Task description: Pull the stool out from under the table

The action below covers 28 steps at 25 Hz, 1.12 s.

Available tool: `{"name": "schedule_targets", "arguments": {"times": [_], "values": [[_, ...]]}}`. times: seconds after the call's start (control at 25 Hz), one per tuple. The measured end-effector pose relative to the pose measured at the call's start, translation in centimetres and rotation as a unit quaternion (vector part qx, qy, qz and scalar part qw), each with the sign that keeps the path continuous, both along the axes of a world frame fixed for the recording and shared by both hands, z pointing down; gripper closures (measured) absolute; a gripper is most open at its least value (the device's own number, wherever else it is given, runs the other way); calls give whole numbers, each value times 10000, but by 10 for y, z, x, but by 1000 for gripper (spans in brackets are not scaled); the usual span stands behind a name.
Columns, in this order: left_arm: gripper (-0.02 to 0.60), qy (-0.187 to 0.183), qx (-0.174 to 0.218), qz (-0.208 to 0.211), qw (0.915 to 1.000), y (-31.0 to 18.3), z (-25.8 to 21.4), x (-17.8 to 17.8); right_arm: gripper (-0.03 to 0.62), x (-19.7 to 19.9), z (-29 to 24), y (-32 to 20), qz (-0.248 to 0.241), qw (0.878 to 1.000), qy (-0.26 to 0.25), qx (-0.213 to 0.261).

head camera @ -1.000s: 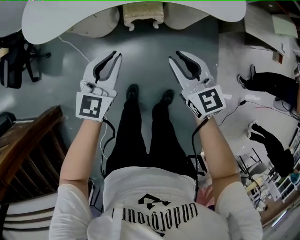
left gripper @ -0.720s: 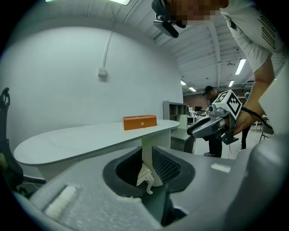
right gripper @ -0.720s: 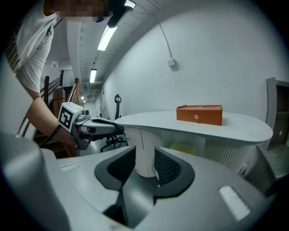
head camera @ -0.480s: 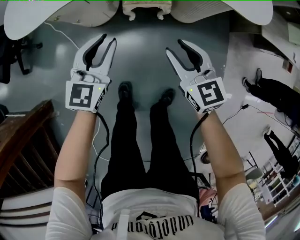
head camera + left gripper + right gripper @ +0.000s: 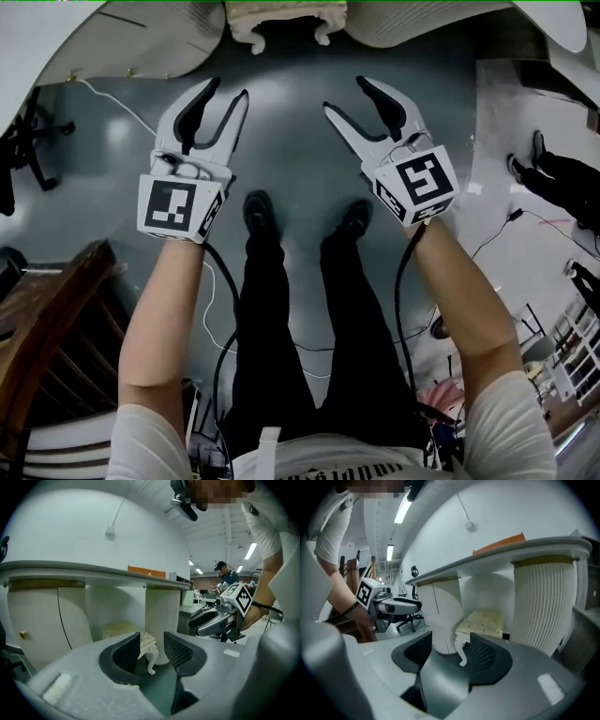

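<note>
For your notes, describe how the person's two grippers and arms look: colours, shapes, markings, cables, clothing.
The left gripper and right gripper are white with curved, black-lined jaws, now opening with nothing between them. Each carries a cube with black-and-white square markers and trails a black cable. The person wears short white sleeves.

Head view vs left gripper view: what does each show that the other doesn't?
Head view only: the person's shoes on the floor, a wooden chair at left. Left gripper view only: ceiling lights, an orange item on the table. Both: the stool under the table, plus left gripper and right gripper, jaws opening, nothing between them.
</note>
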<state>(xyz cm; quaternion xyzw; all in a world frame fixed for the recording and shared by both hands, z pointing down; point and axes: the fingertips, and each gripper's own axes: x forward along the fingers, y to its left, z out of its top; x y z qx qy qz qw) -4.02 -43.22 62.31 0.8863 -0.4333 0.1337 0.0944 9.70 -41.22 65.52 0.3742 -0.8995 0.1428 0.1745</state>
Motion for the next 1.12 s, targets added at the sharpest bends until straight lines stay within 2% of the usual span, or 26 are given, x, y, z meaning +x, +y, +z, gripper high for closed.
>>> {"name": "schedule_targets", "arguments": {"times": [0.2,0.48,0.68,0.96,1.12], "values": [[385,-201,34,-209,9996,-22,65,-6,318,6,56,-30,81,9998,161,28],[295,-202,-263,-330,9989,-47,159,10,284,26,133,-75,483,9983,298,117],[262,-645,-210,-103,9976,-67,213,16,276,35,190,-108,442,9957,786,233],[218,-1192,-409,-605,9902,-117,283,-19,270,49,244,-156,755,9910,1084,200],[209,-1262,-467,-813,9876,-148,304,-34,263,43,266,-180,786,9900,1162,177]]}}
